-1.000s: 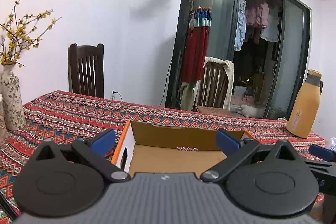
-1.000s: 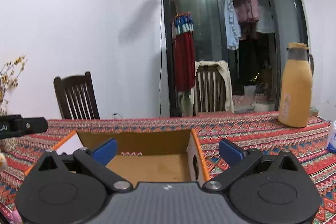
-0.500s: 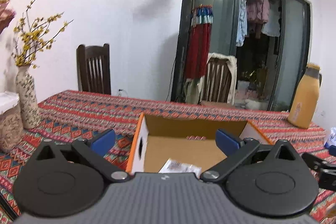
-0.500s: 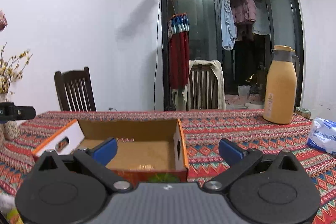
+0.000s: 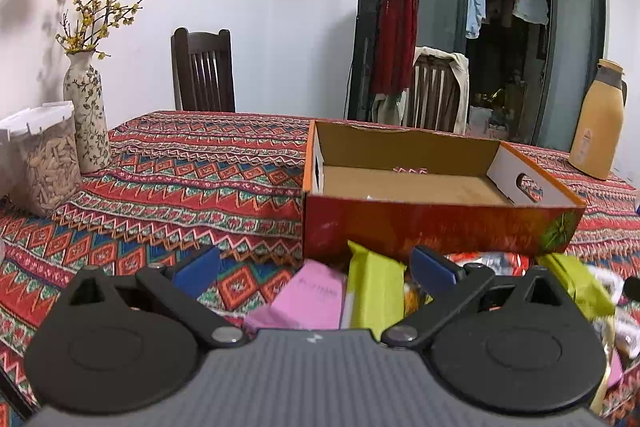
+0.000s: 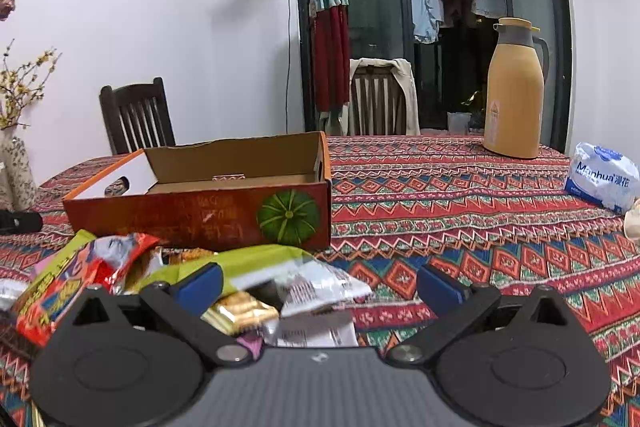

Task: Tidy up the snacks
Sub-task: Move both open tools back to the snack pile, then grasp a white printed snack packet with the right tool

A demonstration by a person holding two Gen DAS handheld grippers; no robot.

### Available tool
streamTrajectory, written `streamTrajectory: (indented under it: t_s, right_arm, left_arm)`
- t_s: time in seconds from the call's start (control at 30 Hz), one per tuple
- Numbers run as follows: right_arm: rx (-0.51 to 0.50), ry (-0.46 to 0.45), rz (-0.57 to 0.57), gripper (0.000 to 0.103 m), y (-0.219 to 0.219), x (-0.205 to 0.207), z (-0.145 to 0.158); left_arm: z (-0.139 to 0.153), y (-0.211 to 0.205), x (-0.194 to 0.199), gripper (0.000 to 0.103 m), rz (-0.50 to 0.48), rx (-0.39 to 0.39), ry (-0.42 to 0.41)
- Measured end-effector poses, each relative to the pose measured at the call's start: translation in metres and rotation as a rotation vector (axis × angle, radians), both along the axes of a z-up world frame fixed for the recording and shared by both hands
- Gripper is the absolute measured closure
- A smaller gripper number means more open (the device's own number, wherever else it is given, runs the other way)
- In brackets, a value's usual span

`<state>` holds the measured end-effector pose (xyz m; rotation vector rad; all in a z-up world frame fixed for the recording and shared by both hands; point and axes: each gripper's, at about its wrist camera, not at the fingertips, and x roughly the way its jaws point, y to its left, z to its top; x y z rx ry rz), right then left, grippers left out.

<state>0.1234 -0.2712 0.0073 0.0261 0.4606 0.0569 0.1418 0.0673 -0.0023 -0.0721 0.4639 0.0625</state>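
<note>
One open cardboard box [image 5: 432, 223] stands on the table [image 5: 180, 163]. In front of the box lies a heap of snack packets: two lime-green ones [image 5: 374, 287], one pink one [image 5: 310, 297], one red one [image 6: 60, 291]; the rest overlap too much to count. Behind the box stand two wooden chairs [image 5: 204, 75]. Left of it are one flowered vase [image 5: 86, 115] and one clear canister [image 5: 44, 155]; to its right, one yellow flask [image 6: 514, 95] and one white tissue pack [image 6: 604, 177].

Vase [image 5: 86, 115], thermos [image 6: 514, 95], tissue pack [image 6: 604, 177], chairs [image 5: 203, 75].
</note>
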Motion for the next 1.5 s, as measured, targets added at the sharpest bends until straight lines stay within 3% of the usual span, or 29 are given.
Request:
streamTrajectory:
  t_s: [0.13,0.4,0.6,0.97,1.1,1.33,1.5]
  right_arm:
    - [0.027,-0.004,-0.015,0.000,-0.009,-0.004,-0.003]
    - [0.034,0.026,-0.025,0.004,-0.015,0.001,-0.012]
    - [-0.059,0.082,0.006,0.014,-0.007,0.027,-0.008]
    - [-0.197,0.217,0.145,0.019,0.005,0.074,-0.010]
    - [-0.184,0.256,0.189,0.055,0.008,0.082,-0.014]
    - [-0.113,0.265,0.193,0.063,0.001,0.078,-0.020]
    - [-0.060,0.193,0.130,0.064,-0.008,0.063,-0.015]
  left_arm:
    - [-0.017,-0.003,-0.001,0.000,0.013,-0.001,-0.001]
    - [-0.017,-0.004,-0.001,0.000,0.006,-0.013,-0.005]
    - [-0.018,-0.003,-0.001,0.000,0.006,-0.024,-0.001]
    - [-0.019,0.001,0.002,0.000,-0.003,-0.049,0.005]
    - [-0.020,0.001,0.001,0.000,-0.004,-0.053,0.007]
    - [-0.020,0.000,0.002,0.000,-0.005,-0.056,0.011]
    - [-0.020,0.001,0.002,0.000,-0.003,-0.058,0.011]
